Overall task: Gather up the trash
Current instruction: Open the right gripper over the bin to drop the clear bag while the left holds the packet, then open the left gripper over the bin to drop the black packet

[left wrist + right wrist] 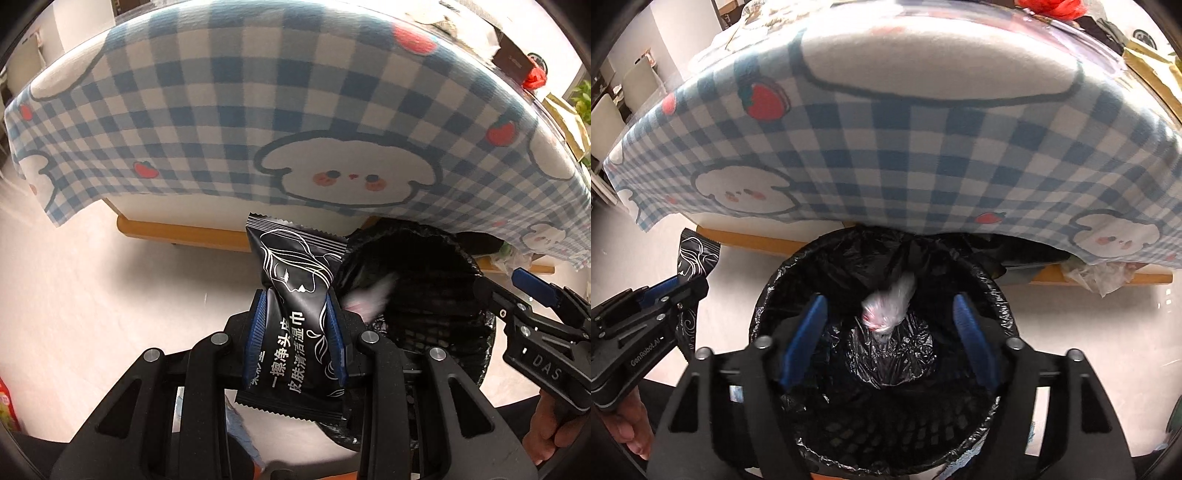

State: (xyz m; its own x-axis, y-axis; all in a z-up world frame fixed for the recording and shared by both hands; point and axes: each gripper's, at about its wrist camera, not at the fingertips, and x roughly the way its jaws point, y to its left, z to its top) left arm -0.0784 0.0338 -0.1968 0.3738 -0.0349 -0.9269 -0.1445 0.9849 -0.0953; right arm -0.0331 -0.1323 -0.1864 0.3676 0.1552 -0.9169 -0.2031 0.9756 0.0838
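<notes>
Over the round mesh bin lined with black plastic (886,369), the right gripper (888,339) gapes wide, a crumpled white wrapper (886,306) dropping inside; beside the bin's rim, the left gripper (295,332) clamps a black foil wipe packet (295,314), awaiting disposal.

bin (882,435) before table (923,147), wrapper (886,306) (blurred, perhaps) inside

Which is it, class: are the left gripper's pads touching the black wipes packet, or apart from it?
Touching. The left wrist view shows the left gripper with both blue pads pressed against the black wipes packet, pinching its sides inward.
</notes>
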